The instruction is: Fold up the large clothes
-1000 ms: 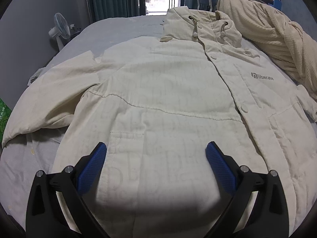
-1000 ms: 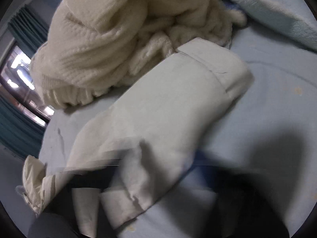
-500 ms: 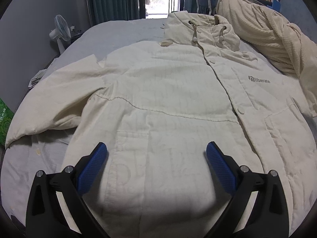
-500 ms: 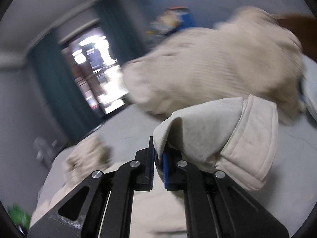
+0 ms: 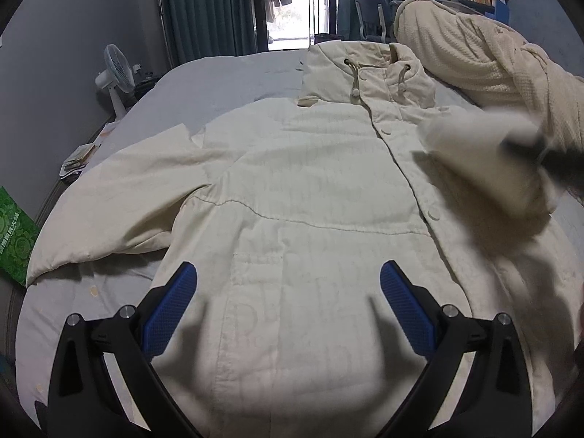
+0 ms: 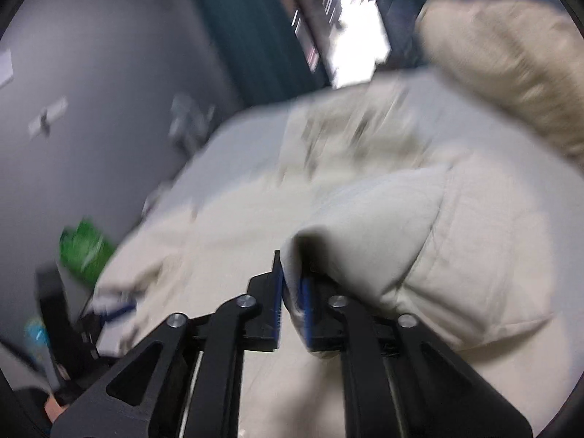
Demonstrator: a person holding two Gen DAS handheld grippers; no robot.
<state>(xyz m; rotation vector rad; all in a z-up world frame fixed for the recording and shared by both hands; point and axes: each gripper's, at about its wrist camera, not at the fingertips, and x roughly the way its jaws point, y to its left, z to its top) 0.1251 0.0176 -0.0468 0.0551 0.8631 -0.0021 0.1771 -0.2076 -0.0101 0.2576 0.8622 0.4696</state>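
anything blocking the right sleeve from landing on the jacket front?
Nothing visible. The right gripper, jaws opening with sleeve fabric between them, is over the jacket chest, which lies flat and bare. The left gripper hovers open nearer the hem.

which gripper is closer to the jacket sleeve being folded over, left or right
Right. The right gripper has the sleeve cuff between its opening jaws; the left gripper hovers open over the jacket's lower front, away from it.
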